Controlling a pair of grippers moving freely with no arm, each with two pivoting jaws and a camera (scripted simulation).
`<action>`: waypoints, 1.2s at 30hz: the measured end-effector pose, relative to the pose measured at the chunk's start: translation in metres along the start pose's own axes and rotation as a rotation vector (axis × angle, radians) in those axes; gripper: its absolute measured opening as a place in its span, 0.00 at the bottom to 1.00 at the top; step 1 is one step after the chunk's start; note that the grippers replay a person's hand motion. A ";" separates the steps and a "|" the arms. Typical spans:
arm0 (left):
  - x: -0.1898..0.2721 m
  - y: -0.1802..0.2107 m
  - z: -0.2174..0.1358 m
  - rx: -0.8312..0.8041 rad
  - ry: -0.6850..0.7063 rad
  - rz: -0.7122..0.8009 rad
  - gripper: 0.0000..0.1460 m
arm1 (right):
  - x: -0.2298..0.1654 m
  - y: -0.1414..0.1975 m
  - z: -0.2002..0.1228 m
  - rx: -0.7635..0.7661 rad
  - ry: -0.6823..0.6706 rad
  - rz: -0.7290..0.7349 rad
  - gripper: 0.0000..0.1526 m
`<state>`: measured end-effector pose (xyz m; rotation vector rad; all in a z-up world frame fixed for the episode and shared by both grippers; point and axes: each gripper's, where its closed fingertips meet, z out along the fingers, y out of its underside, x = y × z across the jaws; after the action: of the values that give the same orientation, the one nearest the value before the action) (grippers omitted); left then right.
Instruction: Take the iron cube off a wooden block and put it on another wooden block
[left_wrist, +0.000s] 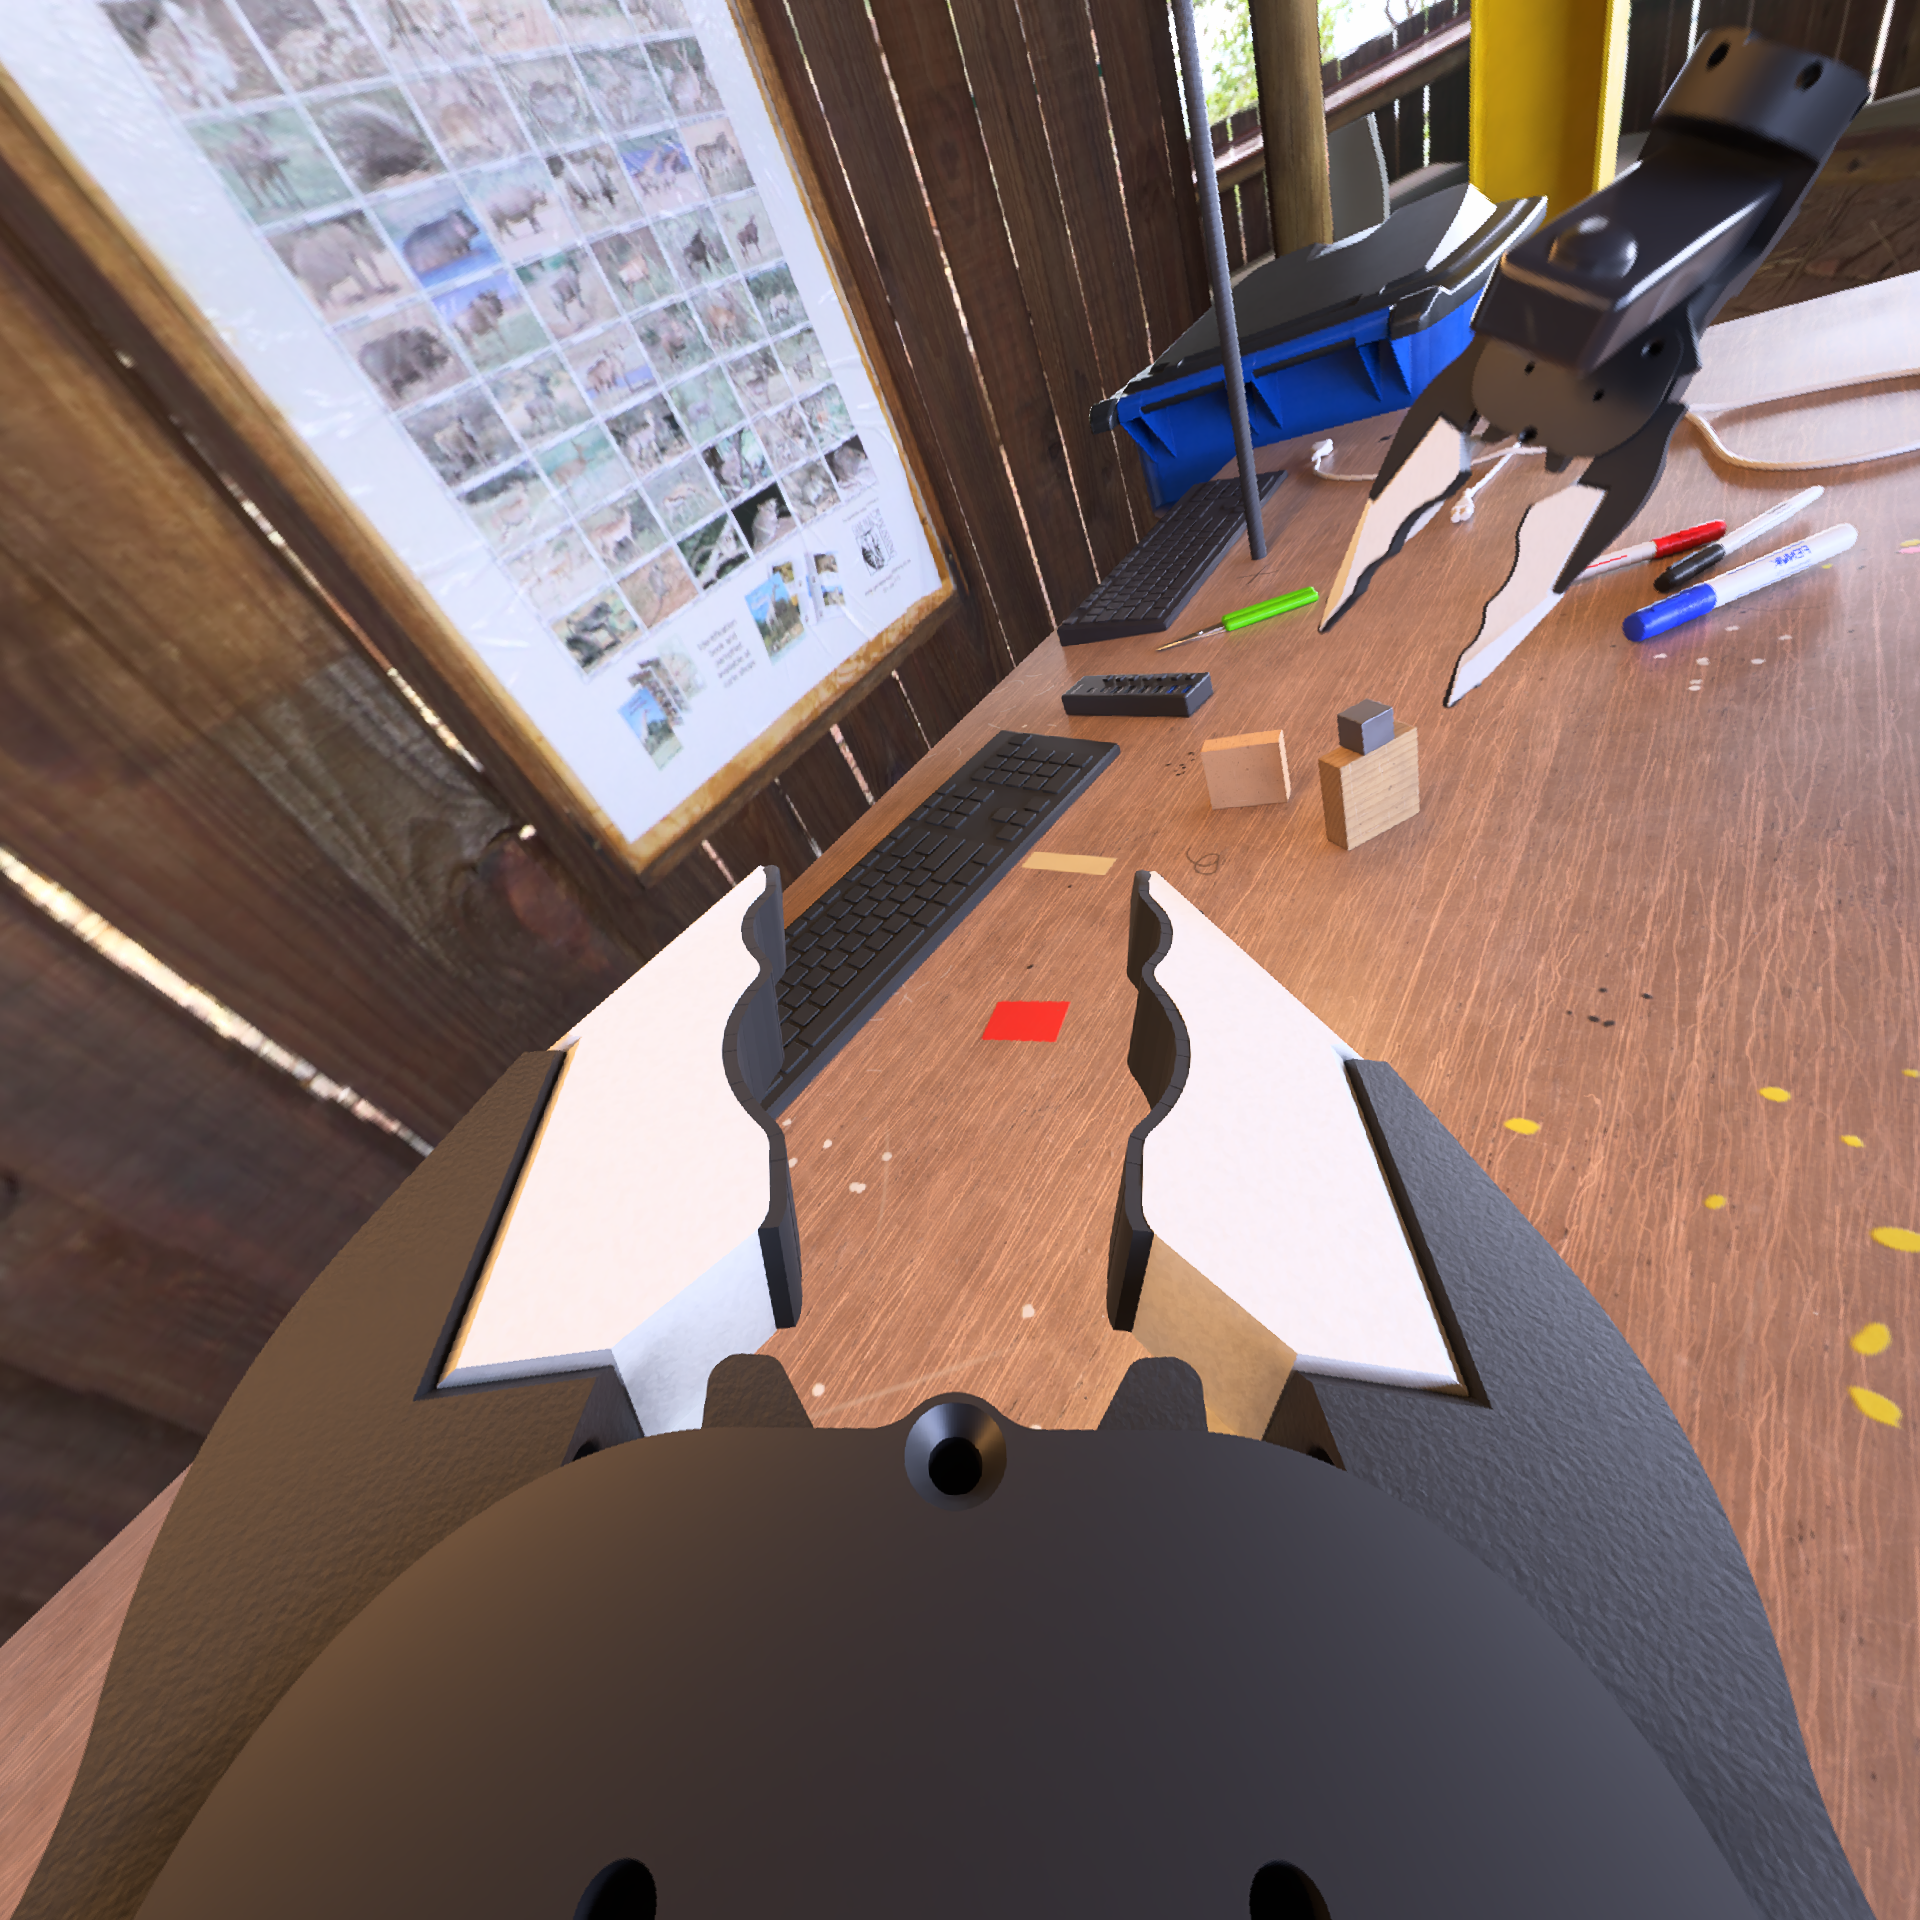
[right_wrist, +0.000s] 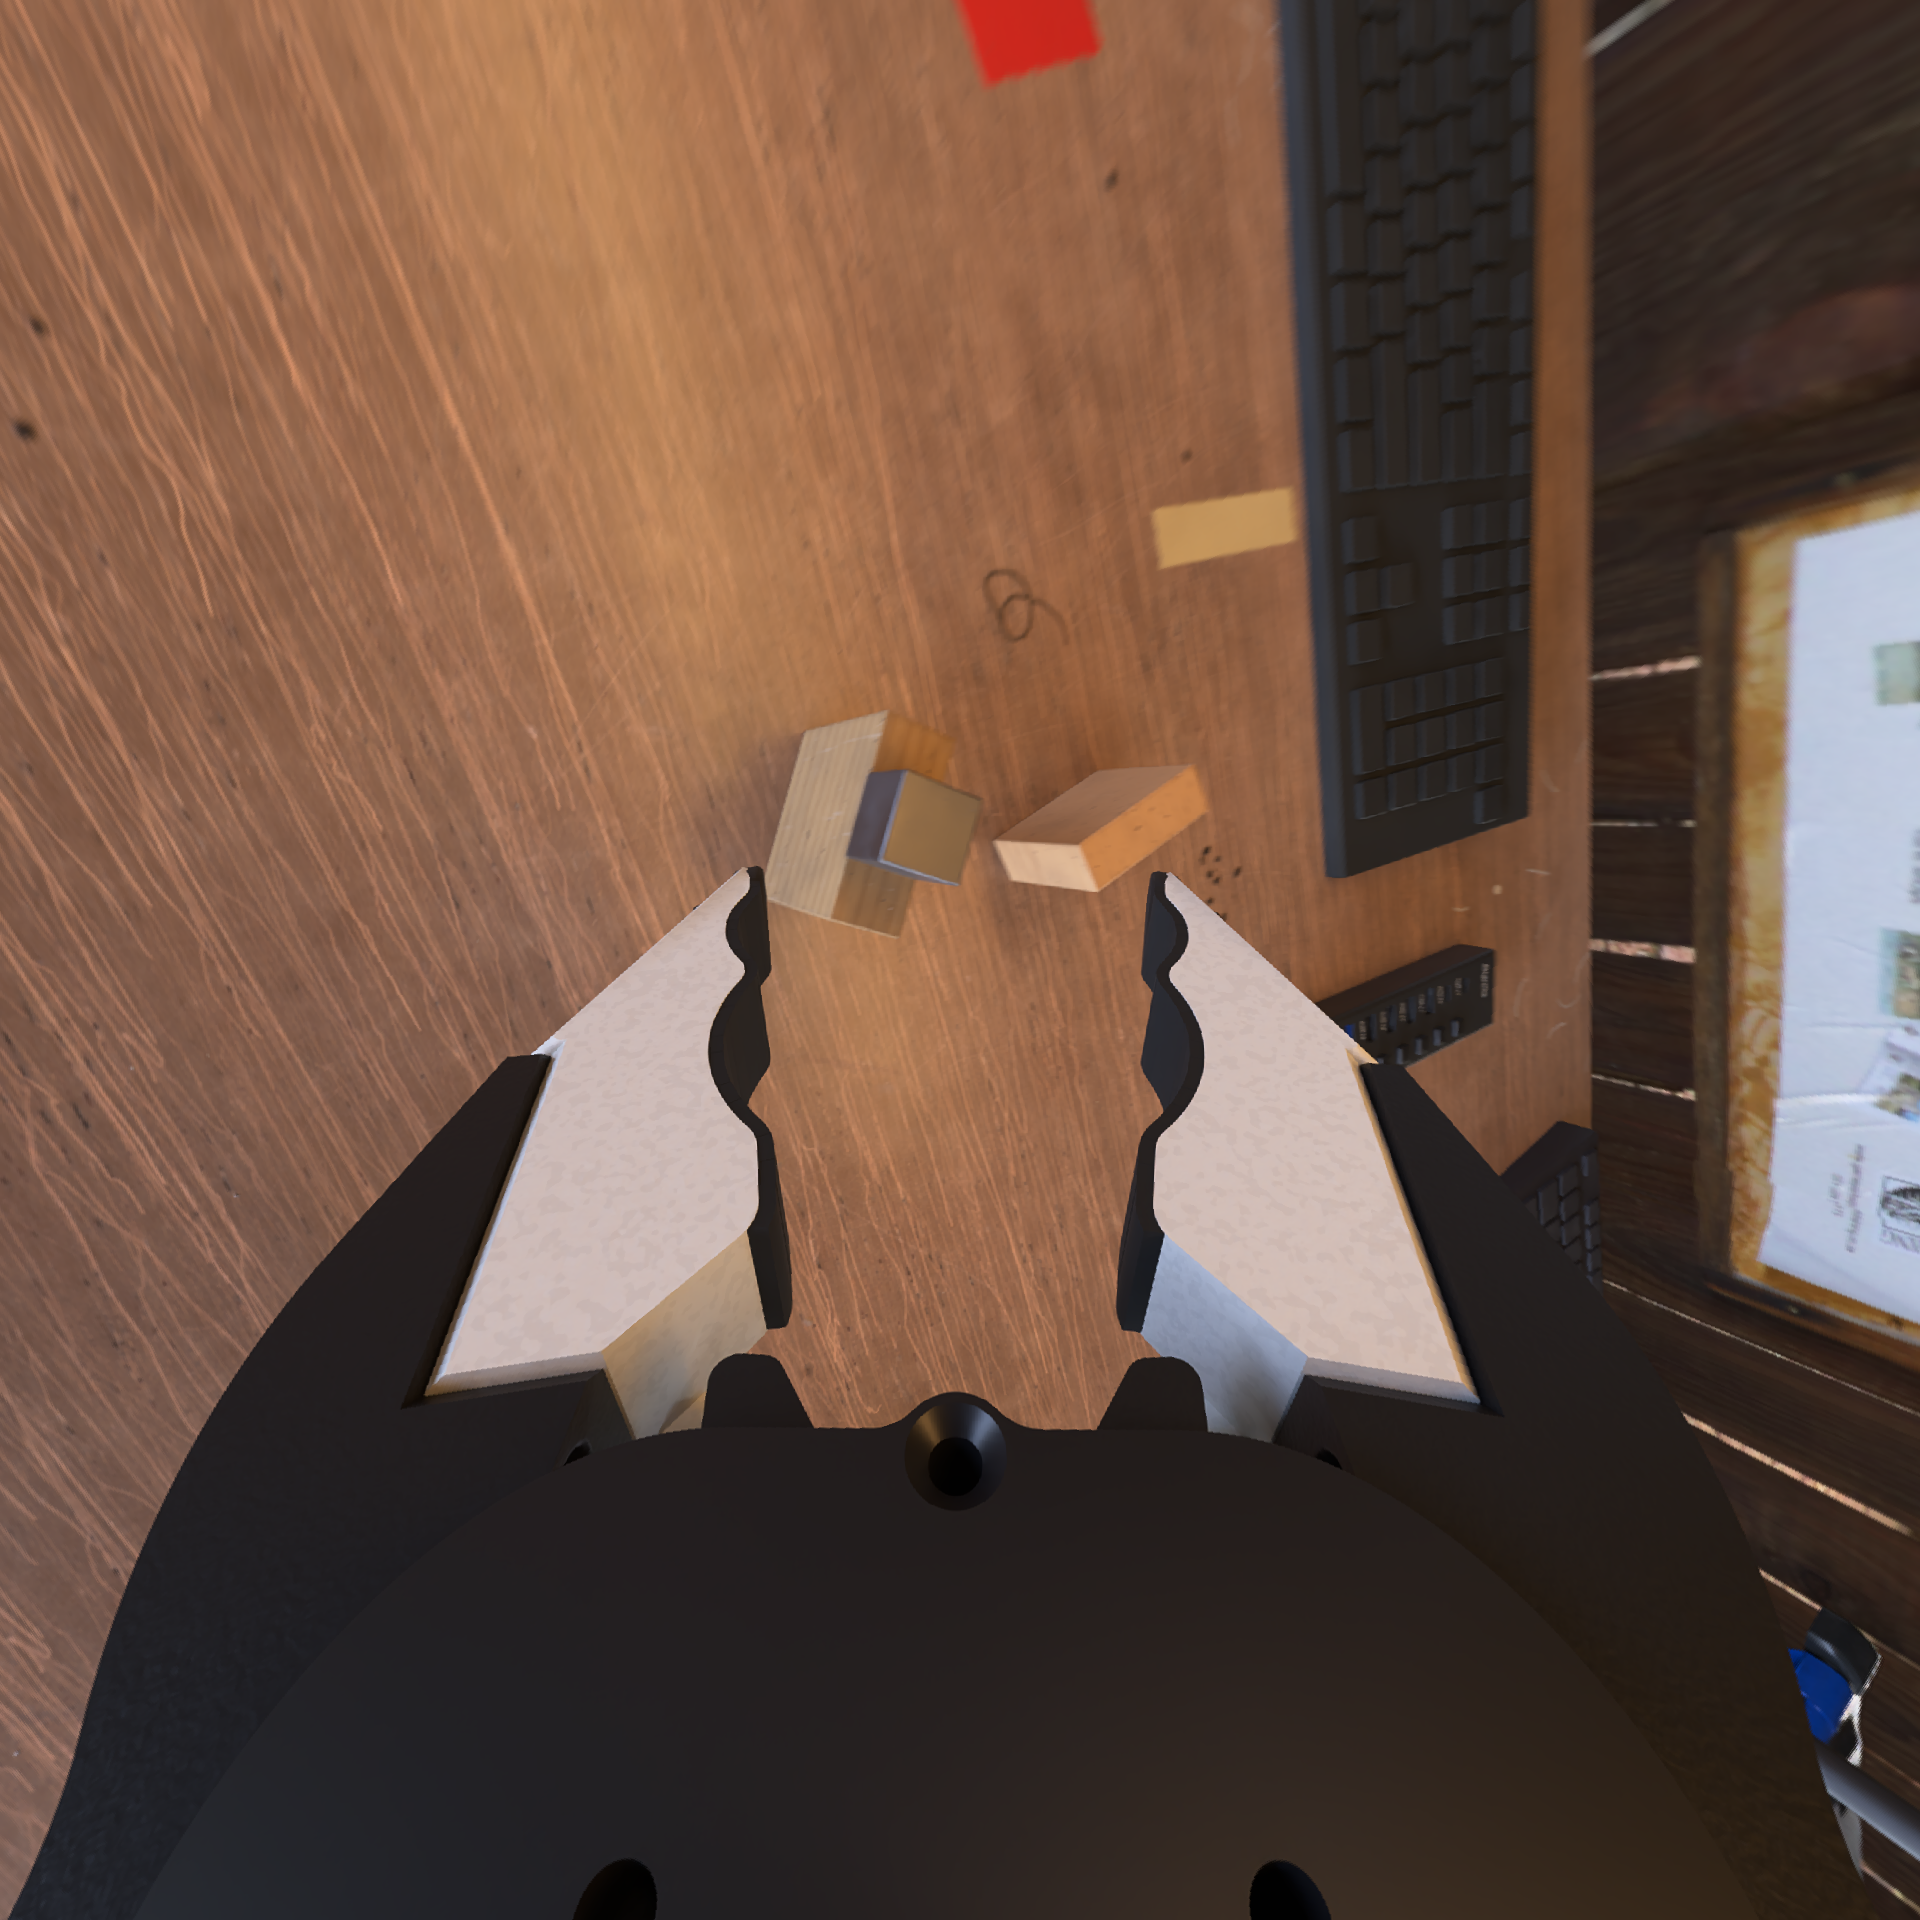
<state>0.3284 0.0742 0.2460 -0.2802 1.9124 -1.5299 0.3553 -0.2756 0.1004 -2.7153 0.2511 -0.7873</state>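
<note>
A small grey iron cube (left_wrist: 1365, 724) sits on top of a tall pale wooden block (left_wrist: 1371, 795) on the wooden table. A flatter wooden block (left_wrist: 1246, 768) lies just left of it. In the right wrist view the cube (right_wrist: 920, 828) rests on the tall block (right_wrist: 831, 831), with the flat block (right_wrist: 1101, 828) to its right. My right gripper (right_wrist: 954, 878) is open and empty, hovering above and just short of the cube; it also shows in the left wrist view (left_wrist: 1392, 660). My left gripper (left_wrist: 954, 875) is open and empty, well back from the blocks.
A black keyboard (left_wrist: 925, 883) lies along the wall side, with a second keyboard (left_wrist: 1169, 566) and a small black hub (left_wrist: 1137, 693) beyond. A red patch (left_wrist: 1025, 1020), tan tape (left_wrist: 1068, 862), green screwdriver (left_wrist: 1247, 613), markers (left_wrist: 1735, 582), blue crate (left_wrist: 1299, 374) and metal pole (left_wrist: 1226, 312) are around.
</note>
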 end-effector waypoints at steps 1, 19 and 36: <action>0.000 0.000 0.000 0.000 -0.002 0.001 0.46 | 0.005 -0.004 -0.007 0.023 0.016 0.015 0.48; 0.003 -0.011 -0.006 0.009 -0.023 0.011 0.44 | 0.000 -0.028 -0.035 -0.020 -0.099 0.216 0.39; 0.011 -0.009 0.000 -0.002 -0.004 0.032 0.41 | 0.035 -0.019 0.017 0.069 -0.366 0.931 0.14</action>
<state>0.3177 0.0655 0.2501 -0.2521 1.9061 -1.5054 0.3950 -0.2619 0.1101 -2.2104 1.2279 -0.0272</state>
